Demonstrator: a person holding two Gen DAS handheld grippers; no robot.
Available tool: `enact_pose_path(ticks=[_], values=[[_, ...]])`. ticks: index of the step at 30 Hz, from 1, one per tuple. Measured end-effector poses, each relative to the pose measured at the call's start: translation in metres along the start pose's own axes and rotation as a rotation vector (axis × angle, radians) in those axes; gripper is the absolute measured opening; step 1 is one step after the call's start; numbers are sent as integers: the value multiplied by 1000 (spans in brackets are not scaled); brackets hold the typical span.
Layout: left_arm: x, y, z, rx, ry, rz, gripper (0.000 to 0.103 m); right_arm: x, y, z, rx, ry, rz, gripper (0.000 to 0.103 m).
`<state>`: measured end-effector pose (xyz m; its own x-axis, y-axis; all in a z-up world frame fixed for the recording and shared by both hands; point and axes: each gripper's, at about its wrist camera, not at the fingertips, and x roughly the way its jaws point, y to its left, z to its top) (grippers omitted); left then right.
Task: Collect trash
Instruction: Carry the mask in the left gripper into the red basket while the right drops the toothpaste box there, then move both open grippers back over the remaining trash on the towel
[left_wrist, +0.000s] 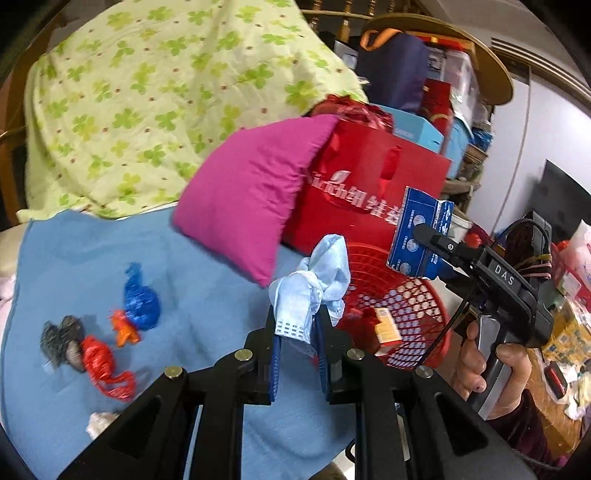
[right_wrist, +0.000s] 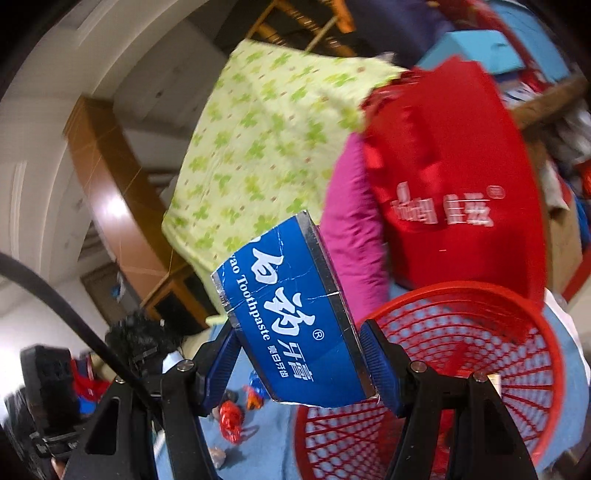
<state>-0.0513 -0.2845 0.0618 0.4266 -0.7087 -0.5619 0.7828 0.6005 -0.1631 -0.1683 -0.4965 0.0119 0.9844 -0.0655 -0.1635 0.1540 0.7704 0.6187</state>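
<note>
Bed, covered by a blue sheet (left_wrist: 110, 251), with a clover-print green quilt (left_wrist: 147, 92) heaped at the far side and a magenta pillow (left_wrist: 255, 192) leaning on a red gift bag (left_wrist: 369, 177). Red mesh basket (left_wrist: 417, 306), round and open-topped, stands on the bed just in front of the gift bag; inside it lies an orange-and-white carton (left_wrist: 386, 326), nothing else legible through the mesh. Blue toothpaste box (right_wrist: 295, 314), flattened, clamped across its short width by the right tool (right_wrist: 303, 354), jaws at a middling spread with both pads pressed on its edges; long axis runs forward along the fingers and slightly upward, its free end away from the tool; it hangs in the air beside the basket's near rim, over it in the left wrist view (left_wrist: 419, 236). A hand (left_wrist: 491, 373) grips that tool's handle. Light-blue crumpled cloth or mask (left_wrist: 314, 291), pinched in the fully closed left tool (left_wrist: 299, 332), bunched upward above the fingertips, held in the air over the sheet just short of the basket. Loose trash on the sheet, well left of the basket: blue wrapper (left_wrist: 140, 299), red wrapper (left_wrist: 103, 365), orange scrap (left_wrist: 123, 328), grey-black lump (left_wrist: 61, 341), close together in a small cluster.
</note>
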Motion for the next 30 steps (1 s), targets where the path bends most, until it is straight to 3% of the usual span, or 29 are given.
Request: enact_pose_path(ticks=[4, 9, 13, 14, 16, 24, 30], values=[[29, -22, 7, 13, 47, -45, 19, -16, -28, 8, 97, -31, -21, 69], [64, -43, 9, 34, 101, -40, 21, -21, -56, 11, 204, -27, -51, 71], [86, -54, 7, 49, 140, -11, 37, -16, -64, 11, 260, -5, -80, 78], [87, -55, 6, 50, 140, -3, 47, -15, -65, 11, 263, -3, -87, 79], [84, -54, 4, 56, 124, 15, 55, -14, -63, 11, 262, -4, -89, 82], [46, -23, -7, 41, 72, 92, 59, -12, -44, 9, 210, -35, -56, 82], [-2, 39, -46, 4, 74, 236, 61, -2, -1, 4, 89, -59, -14, 82]])
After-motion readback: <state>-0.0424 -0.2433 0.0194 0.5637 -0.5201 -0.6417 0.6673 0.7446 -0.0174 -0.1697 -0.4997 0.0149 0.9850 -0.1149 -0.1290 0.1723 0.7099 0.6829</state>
